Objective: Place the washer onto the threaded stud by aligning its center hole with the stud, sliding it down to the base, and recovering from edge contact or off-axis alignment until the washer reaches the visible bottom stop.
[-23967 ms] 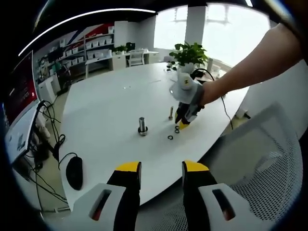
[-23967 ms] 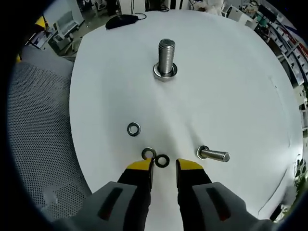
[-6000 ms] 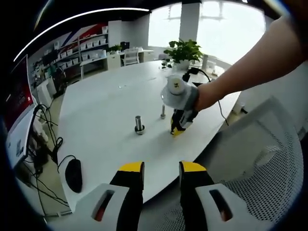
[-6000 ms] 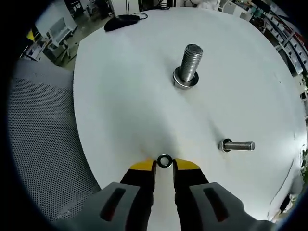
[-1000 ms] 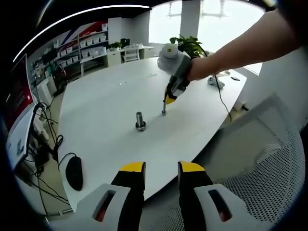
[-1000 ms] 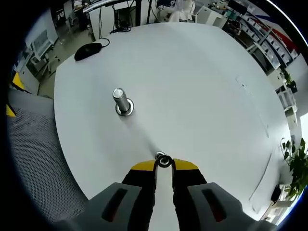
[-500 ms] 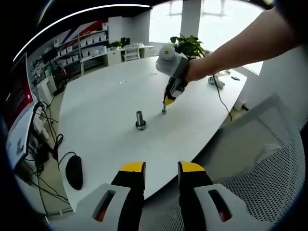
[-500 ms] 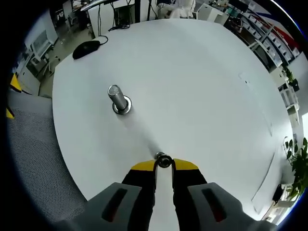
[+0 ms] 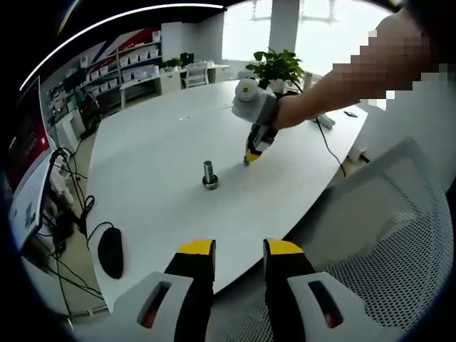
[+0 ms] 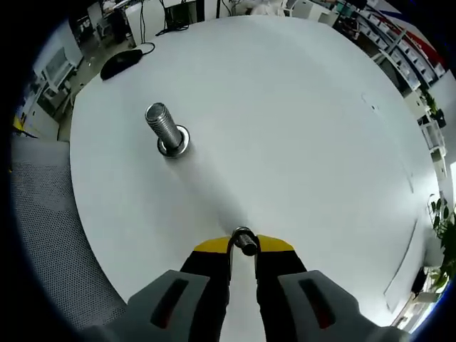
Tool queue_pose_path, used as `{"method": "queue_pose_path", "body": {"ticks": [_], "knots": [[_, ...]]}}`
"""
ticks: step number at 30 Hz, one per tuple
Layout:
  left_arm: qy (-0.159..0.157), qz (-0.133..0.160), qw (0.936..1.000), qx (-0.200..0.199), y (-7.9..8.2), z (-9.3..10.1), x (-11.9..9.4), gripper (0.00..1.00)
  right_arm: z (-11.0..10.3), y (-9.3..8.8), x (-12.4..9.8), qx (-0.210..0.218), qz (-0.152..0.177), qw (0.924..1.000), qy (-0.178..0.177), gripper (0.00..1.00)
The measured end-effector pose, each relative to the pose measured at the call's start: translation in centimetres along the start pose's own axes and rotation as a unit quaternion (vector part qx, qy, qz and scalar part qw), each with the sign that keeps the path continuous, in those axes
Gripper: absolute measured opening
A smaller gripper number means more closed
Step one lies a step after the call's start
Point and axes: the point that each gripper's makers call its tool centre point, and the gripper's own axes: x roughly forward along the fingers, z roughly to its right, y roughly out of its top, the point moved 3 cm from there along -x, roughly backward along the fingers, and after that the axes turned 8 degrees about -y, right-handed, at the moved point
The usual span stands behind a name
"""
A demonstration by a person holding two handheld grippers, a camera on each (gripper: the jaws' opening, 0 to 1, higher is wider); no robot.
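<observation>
Meanwhile, in the left gripper view, your left gripper (image 9: 238,249) hangs off the near edge of the white surface (image 9: 157,178), its yellow-tipped jaws parted and holding nothing, while across from it your right gripper (image 9: 251,156) points its tips down close to the surface, just beside the larger threaded stud (image 9: 209,174) that stands upright on its base; at that size you cannot tell the washer or the smaller stud under those tips. Turning to the right gripper view, your right gripper (image 10: 242,246) has its jaws drawn nearly together on a small ring, the washer (image 10: 243,237), with the top of a small stud (image 10: 249,247) showing at its hole, so the washer looks threaded over the stud's end. Whether it has slid to the bottom stop is hidden behind the jaw tips. The larger stud (image 10: 164,132) stands well apart up the surface (image 10: 299,128), with a collar at its foot. By this reading, alignment looks done; what is left for you is seating the washer fully and letting go.
</observation>
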Motion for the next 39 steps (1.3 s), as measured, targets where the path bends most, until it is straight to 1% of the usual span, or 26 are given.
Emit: {"method": "queue_pose_path", "body": {"ticks": [2, 3, 5, 10, 15, 19, 25, 31, 35, 39], "knots": [[0.0, -0.001, 1.0, 0.0, 0.0, 0.0, 0.0, 0.25, -0.2, -0.2, -0.2, 0.007, -0.005, 1.0, -0.001, 0.14], [-0.001, -0.001, 1.0, 0.0, 0.0, 0.0, 0.1, 0.25, -0.1, -0.2, -0.2, 0.01, -0.001, 1.0, -0.002, 0.14], [-0.002, -0.002, 1.0, -0.001, 0.0, 0.0, 0.1, 0.25, 0.0, -0.3, -0.2, 0.013, -0.003, 0.9999, 0.0, 0.14], [-0.002, -0.002, 1.0, 0.0, 0.0, 0.0, 0.1, 0.25, 0.4, -0.7, -0.2, 0.01, -0.013, 0.9999, -0.002, 0.14], [-0.002, -0.003, 1.0, 0.001, 0.0, 0.1, 0.1, 0.25, 0.2, -1.3, -0.4, 0.024, -0.016, 0.9996, 0.0, 0.15], [-0.003, -0.002, 1.0, 0.002, 0.0, 0.1, 0.0, 0.25, 0.0, -1.8, -0.5, 0.024, -0.018, 0.9995, 0.0, 0.16], [-0.002, -0.003, 1.0, 0.002, -0.1, 0.1, 0.1, 0.25, 0.3, -2.0, -0.4, 0.025, -0.014, 0.9996, -0.002, 0.17], [-0.002, -0.002, 1.0, 0.002, -0.1, 0.1, 0.0, 0.25, 0.3, -1.8, -0.7, 0.028, -0.008, 0.9996, -0.005, 0.19], [-0.003, -0.004, 1.0, 0.003, -0.1, 0.2, 0.0, 0.25, 0.5, -2.0, -0.7, 0.026, -0.005, 0.9996, -0.006, 0.24], [-0.004, -0.005, 1.0, 0.003, -0.2, 0.2, 0.1, 0.25, 0.1, -2.3, -1.5, 0.042, 0.001, 0.9991, -0.007, 0.25]]}}
